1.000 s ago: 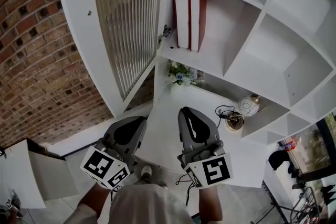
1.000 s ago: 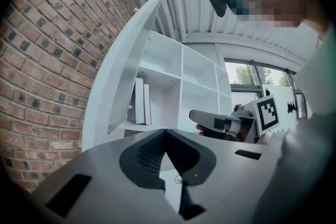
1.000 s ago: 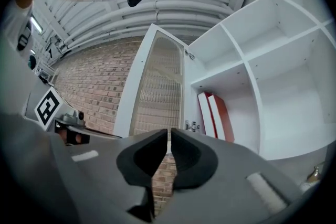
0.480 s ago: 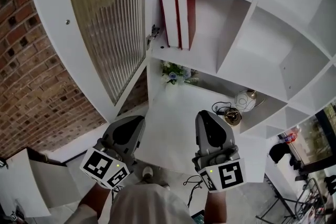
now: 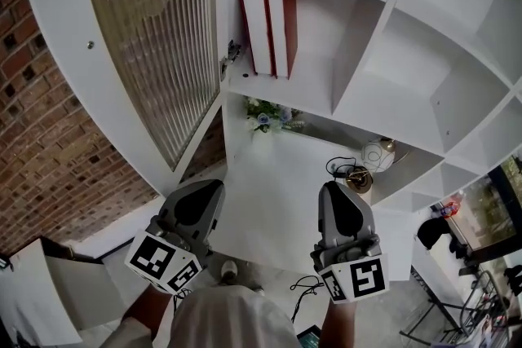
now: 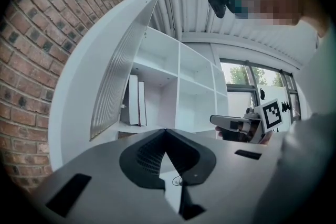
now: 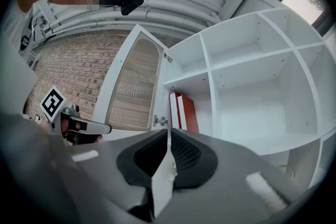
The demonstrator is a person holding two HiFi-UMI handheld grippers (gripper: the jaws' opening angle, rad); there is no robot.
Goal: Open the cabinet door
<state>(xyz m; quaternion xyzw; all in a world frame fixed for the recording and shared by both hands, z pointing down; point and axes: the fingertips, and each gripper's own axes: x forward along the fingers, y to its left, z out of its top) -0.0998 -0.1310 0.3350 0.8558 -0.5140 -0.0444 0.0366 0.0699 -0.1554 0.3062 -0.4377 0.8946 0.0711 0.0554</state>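
Observation:
The cabinet door (image 5: pixel 147 37), a white frame round ribbed glass, stands swung wide open to the left of the white shelf unit (image 5: pixel 424 53). In the compartment behind it stand red and white books (image 5: pixel 267 20), beside a hinge (image 5: pixel 232 53). Both grippers hang below the shelves, apart from the door. My left gripper (image 5: pixel 201 188) is shut and holds nothing. My right gripper (image 5: pixel 333 191) is shut as well, also with nothing in it. The left gripper view shows the door (image 6: pixel 121 76) edge-on and the right gripper (image 6: pixel 231 122). The right gripper view shows the door (image 7: pixel 134 86) and books (image 7: pixel 184 113).
A brick wall (image 5: pixel 49 134) runs behind the open door. A lower shelf holds a small bunch of flowers (image 5: pixel 269 116), a round white lamp (image 5: pixel 375 155) and a black cable (image 5: pixel 338 169). A white box (image 5: pixel 41 289) stands low at the left.
My right gripper has moved to the right, away from the door, staying shut. The left gripper has kept its place. The door stays open.

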